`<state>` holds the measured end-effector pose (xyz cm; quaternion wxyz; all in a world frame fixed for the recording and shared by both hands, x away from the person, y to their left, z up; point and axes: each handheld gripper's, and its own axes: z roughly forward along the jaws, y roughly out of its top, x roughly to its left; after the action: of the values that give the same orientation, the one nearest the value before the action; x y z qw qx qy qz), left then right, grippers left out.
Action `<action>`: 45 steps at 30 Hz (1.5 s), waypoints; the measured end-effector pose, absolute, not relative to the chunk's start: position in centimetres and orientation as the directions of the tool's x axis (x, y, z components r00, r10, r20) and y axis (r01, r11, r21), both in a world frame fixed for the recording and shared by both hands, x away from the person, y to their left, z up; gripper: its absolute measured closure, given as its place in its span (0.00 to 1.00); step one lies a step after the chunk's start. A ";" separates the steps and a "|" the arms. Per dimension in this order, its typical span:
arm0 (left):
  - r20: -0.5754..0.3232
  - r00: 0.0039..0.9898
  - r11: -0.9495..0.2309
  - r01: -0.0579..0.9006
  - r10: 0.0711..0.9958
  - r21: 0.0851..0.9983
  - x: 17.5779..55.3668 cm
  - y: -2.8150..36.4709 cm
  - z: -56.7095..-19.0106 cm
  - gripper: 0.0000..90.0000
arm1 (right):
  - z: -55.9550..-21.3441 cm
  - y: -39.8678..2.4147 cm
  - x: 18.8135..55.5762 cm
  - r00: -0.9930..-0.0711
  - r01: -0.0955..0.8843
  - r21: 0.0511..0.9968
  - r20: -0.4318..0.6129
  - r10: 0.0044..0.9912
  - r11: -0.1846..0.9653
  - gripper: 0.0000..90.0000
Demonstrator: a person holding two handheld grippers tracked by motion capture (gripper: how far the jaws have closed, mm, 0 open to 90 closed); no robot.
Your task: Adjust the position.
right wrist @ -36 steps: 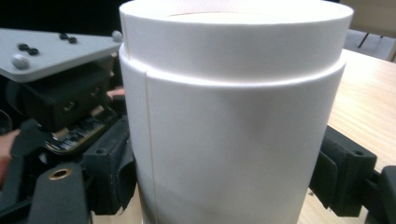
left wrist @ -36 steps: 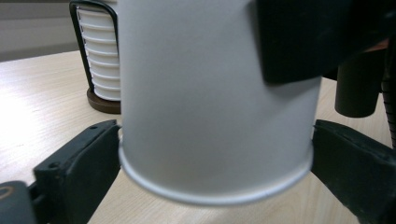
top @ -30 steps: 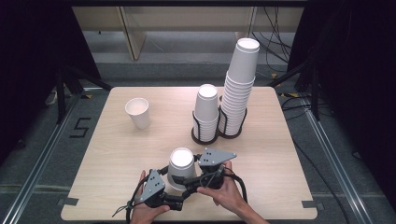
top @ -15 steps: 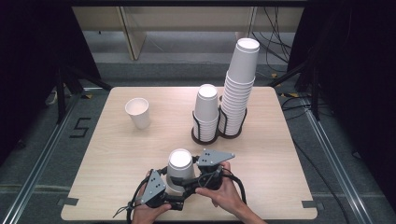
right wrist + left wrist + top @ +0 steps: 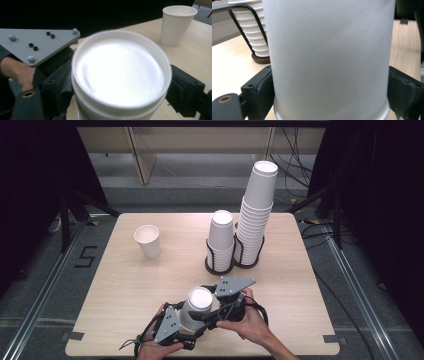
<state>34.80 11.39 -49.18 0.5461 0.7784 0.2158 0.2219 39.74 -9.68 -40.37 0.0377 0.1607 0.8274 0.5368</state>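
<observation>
Paper cups (image 5: 196,312), nested, sit at the tabletop's (image 5: 125,285) near edge. We find the left gripper (image 5: 329,100), jaws just closing, pinching the lower cup, right gripper (image 5: 120,87) clamped around the upper rim. Uneven pulling could crush either.

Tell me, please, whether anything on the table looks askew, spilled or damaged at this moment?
Nothing stands out. The lone cup stands upright, both stacks sit straight in the black holder, and the cups between the left gripper and right gripper look undented. No spill shows on the table.
</observation>
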 end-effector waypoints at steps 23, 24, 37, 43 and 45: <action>0.131 0.820 -0.280 0.036 0.557 0.959 34.8 11.5 -49.2 0.03 | -39.3 -11.2 40.4 -0.933 0.319 0.874 0.221 0.286 0.367 0.29; 0.129 0.815 -0.270 0.035 0.564 0.962 34.7 11.5 -49.1 0.03 | -39.2 -11.4 40.4 -0.927 0.333 0.875 0.236 0.292 0.351 0.29; 0.111 0.808 -0.234 0.034 0.579 0.972 34.8 11.7 -49.0 0.06 | -39.4 -12.0 40.7 -0.899 0.409 0.868 0.328 0.292 0.282 0.28; 0.158 0.811 -0.305 0.026 0.564 0.952 34.8 11.9 -48.9 0.11 | -39.7 -11.8 40.9 -0.911 0.386 0.863 0.300 0.283 0.325 0.27; 0.168 0.818 -0.317 0.018 0.550 0.948 34.9 11.9 -48.9 0.11 | -39.6 -11.8 40.9 -0.915 0.378 0.861 0.291 0.280 0.341 0.26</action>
<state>34.93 11.88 -48.91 0.5551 0.7753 0.1831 0.2393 40.85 -11.84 -39.62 -0.0456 0.2015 0.8175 0.5377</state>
